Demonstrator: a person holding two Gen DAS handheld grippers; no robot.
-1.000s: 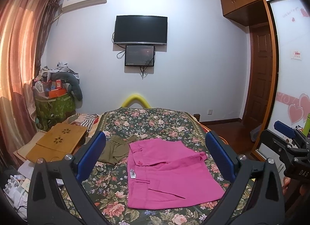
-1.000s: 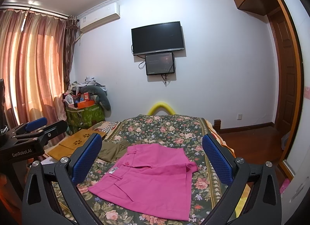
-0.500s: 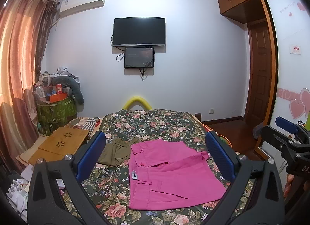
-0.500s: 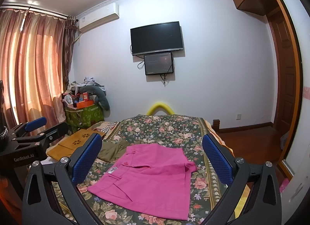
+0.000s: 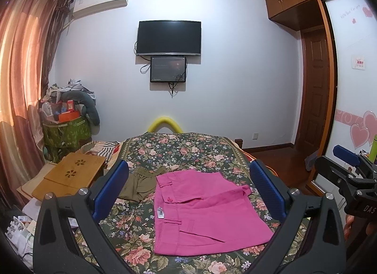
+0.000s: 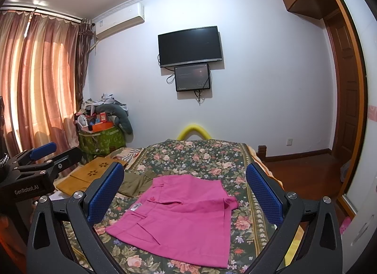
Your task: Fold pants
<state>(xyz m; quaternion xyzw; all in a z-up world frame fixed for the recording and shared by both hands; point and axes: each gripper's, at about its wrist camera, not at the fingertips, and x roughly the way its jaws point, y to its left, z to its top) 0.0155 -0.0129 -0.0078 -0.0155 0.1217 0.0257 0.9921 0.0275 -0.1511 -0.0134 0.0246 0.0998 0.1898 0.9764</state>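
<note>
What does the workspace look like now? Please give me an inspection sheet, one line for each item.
Surface: bed with floral bedspread, lying flat.
Job's things: pink pants, folded flat on the bedspread, white label showing.
Clutter: olive garment beside the pants; wooden lap desk off the bed's left.
Grippers: left gripper and right gripper both above the bed, jaws wide apart, holding nothing.
Cables: black cords hang below the small screen under the TV.
Surroundings: curtains, air conditioner, wooden door.
</note>
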